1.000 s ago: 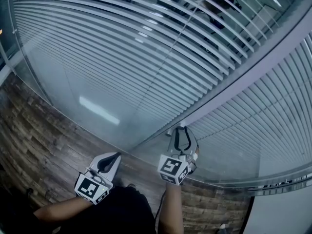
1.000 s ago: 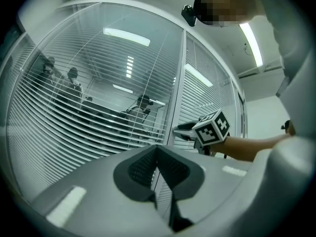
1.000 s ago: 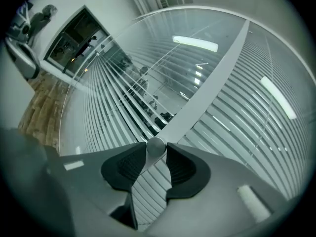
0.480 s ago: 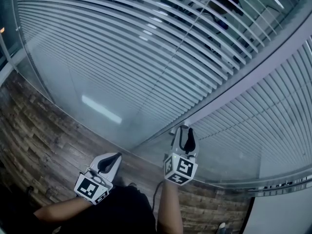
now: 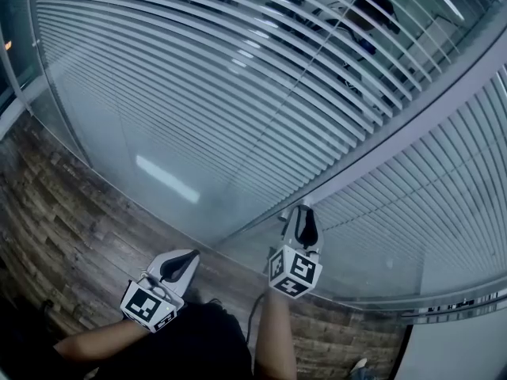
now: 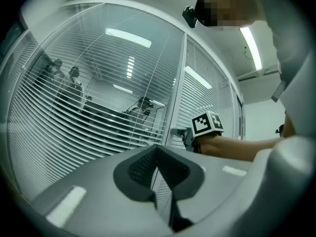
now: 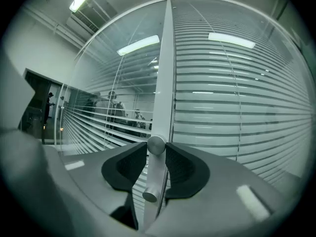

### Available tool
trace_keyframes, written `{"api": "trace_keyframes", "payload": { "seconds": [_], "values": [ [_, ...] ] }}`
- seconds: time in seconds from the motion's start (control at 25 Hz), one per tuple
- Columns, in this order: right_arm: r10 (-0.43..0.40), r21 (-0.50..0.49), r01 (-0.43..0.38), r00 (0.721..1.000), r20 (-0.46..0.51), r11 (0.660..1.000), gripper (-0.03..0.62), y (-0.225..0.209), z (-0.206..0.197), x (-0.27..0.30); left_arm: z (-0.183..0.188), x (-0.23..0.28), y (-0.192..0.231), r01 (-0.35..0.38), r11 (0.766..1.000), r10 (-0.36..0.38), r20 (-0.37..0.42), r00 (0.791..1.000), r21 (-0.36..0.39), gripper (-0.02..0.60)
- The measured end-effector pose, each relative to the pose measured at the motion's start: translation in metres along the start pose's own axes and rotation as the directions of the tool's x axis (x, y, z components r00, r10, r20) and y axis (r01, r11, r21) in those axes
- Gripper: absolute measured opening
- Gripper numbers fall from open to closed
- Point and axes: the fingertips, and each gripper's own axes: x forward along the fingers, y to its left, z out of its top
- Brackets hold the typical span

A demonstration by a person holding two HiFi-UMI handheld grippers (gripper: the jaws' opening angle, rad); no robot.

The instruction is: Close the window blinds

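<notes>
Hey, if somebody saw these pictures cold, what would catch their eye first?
The left pane's blinds stand open enough to show people beyond, while the right pane's blinds look shut. On the frame post between them, a metal knob sits in the right gripper's jaws, which have just been closing and now pinch it. The left gripper hangs lower left in the head view, jaws together and empty.
</notes>
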Motion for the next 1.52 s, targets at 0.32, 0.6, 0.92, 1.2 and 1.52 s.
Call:
{"api": "trace_keyframes", "payload": {
  "seconds": [0.32,0.6,0.92,1.2,1.52],
  "values": [
    [0.008,-0.027,-0.008,1.0,-0.007,1.0,0.114,0.003,0.0,0.003,-0.002,0.0,0.001,0.008,1.0,-0.008,-0.005,1.0,-0.009,-0.002],
    [-0.004,-0.086,0.002,1.0,-0.022,0.996,0.11,0.004,0.0,0.0,-0.003,0.0,-0.007,0.031,1.0,-0.031,-0.005,1.0,-0.005,-0.002],
    [0.001,-0.084,-0.003,1.0,-0.028,0.996,0.115,0.002,0.001,0.004,-0.005,0.007,-0.006,0.037,0.999,-0.037,-0.014,0.999,-0.023,-0.002],
    [-0.018,-0.064,0.018,1.0,-0.007,0.998,0.129,0.003,0.003,0.003,-0.005,0.004,-0.002,0.035,0.999,-0.036,-0.017,0.999,-0.033,-0.002],
    [-0.026,-0.14,0.022,0.999,-0.028,0.99,0.125,0.001,0.009,0.008,-0.001,0.009,0.004,0.021,0.999,-0.022,-0.03,0.999,-0.043,-0.002]
  ]
}}
